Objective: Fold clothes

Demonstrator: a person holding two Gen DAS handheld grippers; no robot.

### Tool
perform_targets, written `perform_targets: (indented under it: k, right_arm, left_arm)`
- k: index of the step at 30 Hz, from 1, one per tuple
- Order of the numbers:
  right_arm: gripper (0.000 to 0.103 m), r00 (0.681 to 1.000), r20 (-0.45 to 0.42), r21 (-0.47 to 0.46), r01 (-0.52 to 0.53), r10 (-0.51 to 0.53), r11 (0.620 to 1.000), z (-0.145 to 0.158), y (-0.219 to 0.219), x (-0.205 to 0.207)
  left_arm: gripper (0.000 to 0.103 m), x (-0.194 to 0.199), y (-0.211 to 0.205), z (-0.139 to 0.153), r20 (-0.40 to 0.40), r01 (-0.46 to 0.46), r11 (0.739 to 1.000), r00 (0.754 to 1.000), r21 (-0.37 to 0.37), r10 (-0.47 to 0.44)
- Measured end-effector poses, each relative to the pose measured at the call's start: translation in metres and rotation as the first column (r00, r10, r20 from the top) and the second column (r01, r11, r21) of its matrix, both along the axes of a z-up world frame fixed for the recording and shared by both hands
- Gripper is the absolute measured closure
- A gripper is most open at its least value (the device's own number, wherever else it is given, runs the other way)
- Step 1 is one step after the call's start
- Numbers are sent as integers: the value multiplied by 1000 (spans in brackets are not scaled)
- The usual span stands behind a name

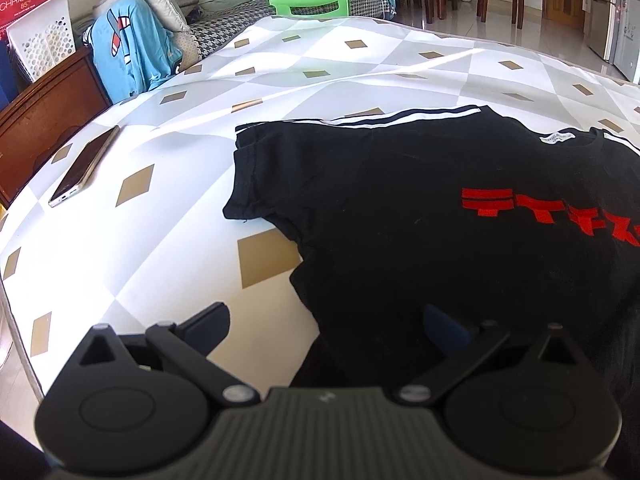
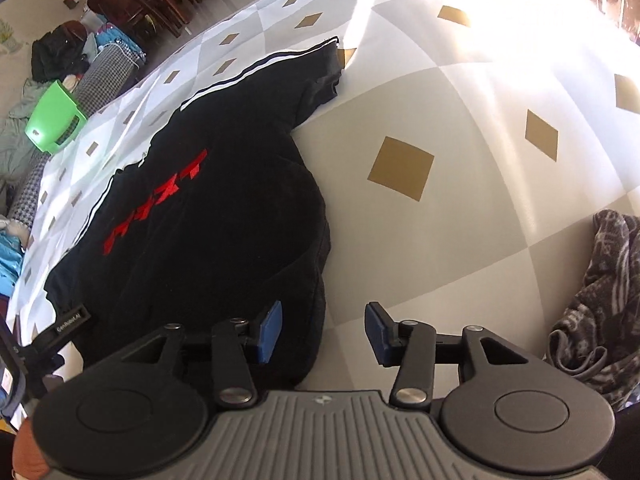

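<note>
Wide free cloth of the table [image 2: 460, 128] to the right of the black T-shirt [image 2: 224, 208], open up to the bright far edge. On that side only a grey patterned garment [image 2: 608, 300] at the near right edge. To the left of the shirt, bare surface too, with a phone [image 1: 82, 168] lying near the left edge, well apart from the sleeve [image 1: 256, 184]

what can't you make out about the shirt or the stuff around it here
- black t-shirt hem: both wrist views, hidden behind the gripper bodies.
- Red print: left wrist view, cut off by the right edge.
- Phone screen: left wrist view, washed out by glare.
- Grey patterned garment: right wrist view, cut off.
</note>
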State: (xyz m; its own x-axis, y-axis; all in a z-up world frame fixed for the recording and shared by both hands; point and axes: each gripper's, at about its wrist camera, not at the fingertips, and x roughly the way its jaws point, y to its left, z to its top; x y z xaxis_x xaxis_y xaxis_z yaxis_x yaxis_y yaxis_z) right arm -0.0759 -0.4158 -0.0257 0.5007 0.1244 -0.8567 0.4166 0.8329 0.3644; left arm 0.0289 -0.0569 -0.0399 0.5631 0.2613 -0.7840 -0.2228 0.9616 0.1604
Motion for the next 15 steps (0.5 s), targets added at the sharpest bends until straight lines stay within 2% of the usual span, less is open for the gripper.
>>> perform_targets:
  k: [2, 11, 15]
  right_arm:
    - [49, 1000, -8, 16, 15, -15, 1000, -3, 2, 4]
    - [48, 999, -6, 60, -35, 36, 998, -13, 22, 18]
    - [48, 997, 12, 19, -73, 73, 997, -12, 33, 22]
  left_arm:
    - [0, -1, -1, 1, 2, 10, 1000, 1000, -6, -10]
    - [0, -3, -8, -1, -8, 40, 999, 999, -1, -40]
    - [0, -4, -10, -3, -9, 50, 999, 999, 5, -50]
